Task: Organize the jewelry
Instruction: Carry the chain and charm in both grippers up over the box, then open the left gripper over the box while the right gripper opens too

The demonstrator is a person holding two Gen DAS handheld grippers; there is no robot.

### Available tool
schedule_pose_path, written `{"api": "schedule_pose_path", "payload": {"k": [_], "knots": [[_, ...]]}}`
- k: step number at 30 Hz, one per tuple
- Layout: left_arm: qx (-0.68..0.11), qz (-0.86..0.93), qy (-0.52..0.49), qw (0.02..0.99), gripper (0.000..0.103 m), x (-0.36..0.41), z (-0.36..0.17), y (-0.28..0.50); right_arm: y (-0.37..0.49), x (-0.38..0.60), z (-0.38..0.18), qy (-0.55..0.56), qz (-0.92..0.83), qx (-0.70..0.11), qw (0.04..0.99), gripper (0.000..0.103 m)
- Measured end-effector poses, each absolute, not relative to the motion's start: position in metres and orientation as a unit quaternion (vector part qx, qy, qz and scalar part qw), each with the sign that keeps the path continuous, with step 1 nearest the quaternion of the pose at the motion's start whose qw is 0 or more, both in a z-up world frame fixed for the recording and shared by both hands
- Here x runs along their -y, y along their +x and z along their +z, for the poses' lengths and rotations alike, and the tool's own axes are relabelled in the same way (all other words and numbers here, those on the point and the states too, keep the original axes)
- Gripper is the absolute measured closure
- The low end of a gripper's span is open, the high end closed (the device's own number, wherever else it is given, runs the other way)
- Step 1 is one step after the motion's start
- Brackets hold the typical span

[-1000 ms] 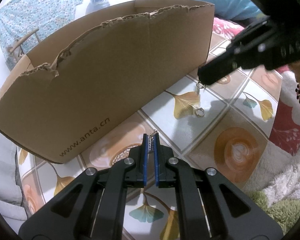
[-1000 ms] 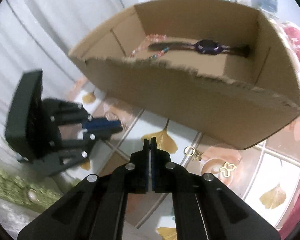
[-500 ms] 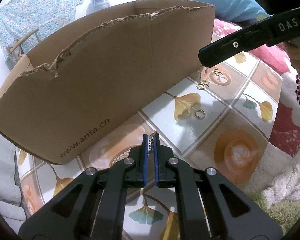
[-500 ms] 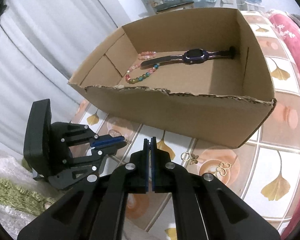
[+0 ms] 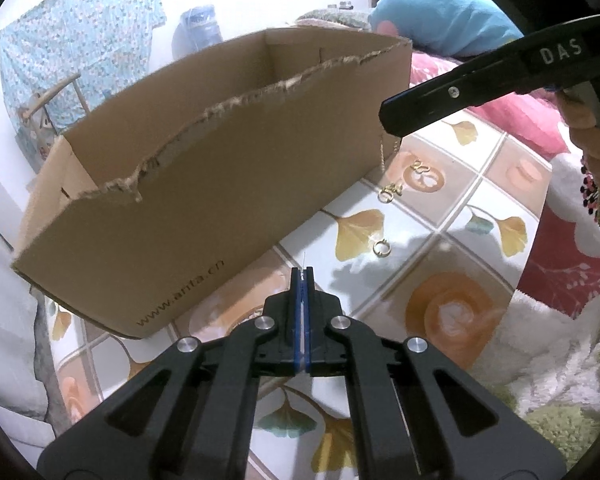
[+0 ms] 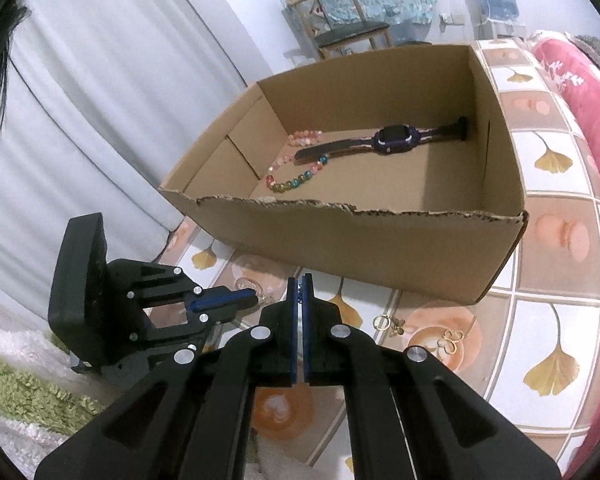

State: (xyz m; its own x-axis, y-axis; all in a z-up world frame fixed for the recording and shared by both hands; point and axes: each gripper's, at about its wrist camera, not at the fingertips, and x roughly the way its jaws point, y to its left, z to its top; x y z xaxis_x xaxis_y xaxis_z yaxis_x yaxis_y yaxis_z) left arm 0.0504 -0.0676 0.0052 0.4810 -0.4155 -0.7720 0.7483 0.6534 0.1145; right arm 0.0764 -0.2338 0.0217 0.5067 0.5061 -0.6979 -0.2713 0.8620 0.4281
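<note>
An open cardboard box (image 6: 380,240) stands on the tiled tabletop and also shows in the left wrist view (image 5: 204,184). Inside lie a purple watch (image 6: 396,140) and a beaded bracelet (image 6: 296,180). My right gripper (image 6: 300,280) is shut on a thin gold chain (image 5: 384,152) that hangs from it beside the box's corner. My left gripper (image 5: 303,270) is shut on a small chain piece, low over the table near the box's front wall. Loose gold earrings (image 5: 392,191) and a gold ring (image 5: 381,247) lie on the table.
A gold clover earring (image 6: 452,338) lies right of the pair (image 6: 388,322). Green and white shaggy cloth (image 5: 560,364) lies at the table's near edge. A red cushion (image 6: 580,80) sits at the right. A wooden chair (image 6: 340,20) stands behind the box.
The right gripper rose and moved toward the box with the gold chain; it now looks down into the box. The left gripper lifted slightly, jaws still shut.
</note>
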Motion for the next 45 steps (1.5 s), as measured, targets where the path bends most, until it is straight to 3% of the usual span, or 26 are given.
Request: {"api": "schedule_pose_path", "payload": {"k": [19,29,40,45], "knots": [[-0.237,-0.392,0.184,0.87,0.103,0.065,0.151,0.077,0.098,0.235,0.134,0.111,0.3,-0.297,0.9,0.101],[-0.38,-0.375,0.197,0.822,0.103,0.087,0.101,0.174,0.172,0.218,0.101,0.09,0.31,-0.384,0.865,0.101],[-0.481,-0.355,0.156,0.787,0.102,0.062,0.054,0.206,0.185,0.193,0.07,0.013,0.261,-0.439,0.86,0.101],[-0.491,-0.358,0.124,0.784,0.083,0.054,0.053,0.21,0.183,0.201,0.071,0.014,0.246,-0.438,0.864,0.1]]}}
